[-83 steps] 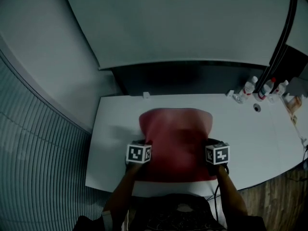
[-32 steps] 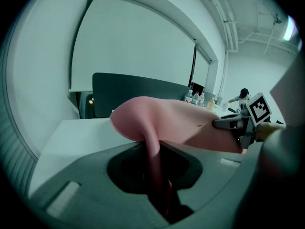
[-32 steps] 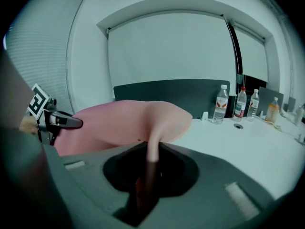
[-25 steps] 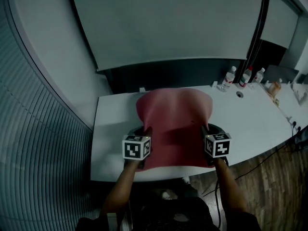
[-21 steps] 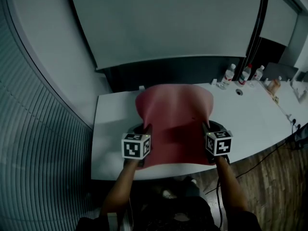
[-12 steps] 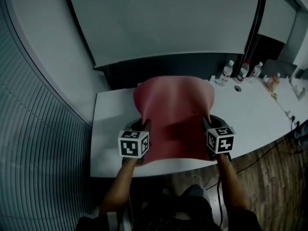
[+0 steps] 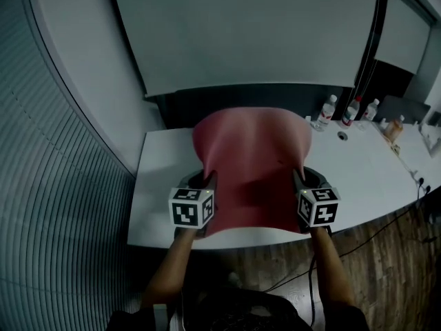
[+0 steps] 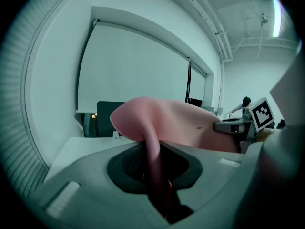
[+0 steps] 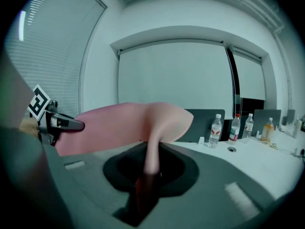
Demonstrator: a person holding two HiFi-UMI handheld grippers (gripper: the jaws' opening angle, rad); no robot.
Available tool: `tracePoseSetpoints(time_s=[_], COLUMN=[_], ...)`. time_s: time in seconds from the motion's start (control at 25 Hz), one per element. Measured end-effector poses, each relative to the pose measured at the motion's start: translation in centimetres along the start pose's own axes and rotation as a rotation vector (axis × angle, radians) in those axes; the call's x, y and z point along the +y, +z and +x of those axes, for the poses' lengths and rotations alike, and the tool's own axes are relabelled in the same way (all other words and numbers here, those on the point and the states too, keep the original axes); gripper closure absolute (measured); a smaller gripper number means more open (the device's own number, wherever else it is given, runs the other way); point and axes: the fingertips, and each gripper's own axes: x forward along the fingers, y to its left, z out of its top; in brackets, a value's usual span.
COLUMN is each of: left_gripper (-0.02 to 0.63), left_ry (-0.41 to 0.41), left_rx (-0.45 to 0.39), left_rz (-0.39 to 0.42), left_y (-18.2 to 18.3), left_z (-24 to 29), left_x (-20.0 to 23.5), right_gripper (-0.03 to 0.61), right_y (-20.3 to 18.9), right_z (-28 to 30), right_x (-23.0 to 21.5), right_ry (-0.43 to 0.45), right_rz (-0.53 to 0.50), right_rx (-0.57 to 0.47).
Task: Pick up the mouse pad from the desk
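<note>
Two forearms reach forward side by side, tilted slightly down. Left gripper [image 7: 208, 180] pinches the mouse pad [image 7: 251, 161] at its near-left edge, right gripper [image 7: 298, 178] at its near-right; pad arches between them above the desk [image 7: 157, 178].

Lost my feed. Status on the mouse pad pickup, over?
Left gripper, right gripper: jaws shut on mouse pad side edges. Pad held above desk, bowed between them. Bottles far right, nothing in the way.

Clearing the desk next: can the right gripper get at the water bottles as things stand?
Probably not: the right gripper is shut on the pink mouse pad, and the bottles stand far back on the desk.
</note>
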Motion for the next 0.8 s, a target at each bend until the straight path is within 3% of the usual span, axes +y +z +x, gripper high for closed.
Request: tracePoseSetpoints(time_s=[0.4,0.8], left_gripper=[0.549,0.549], left_ry=[0.053,0.109], left_rx=[-0.024,-0.069], left_rz=[-0.006,-0.013], left_y=[1.3,-0.9], left_z=[-3.7,-7.3], left_x=[-4.5,-7.4], right_gripper=[0.517,0.517], right_y=[1.1,-0.5], right_z=[-5.0,-8.1], right_x=[-1.6,-1.3], right_ry=[0.068,0.114], right_rz=[0.002,-0.023], right_rx=[-0.034,-0.082])
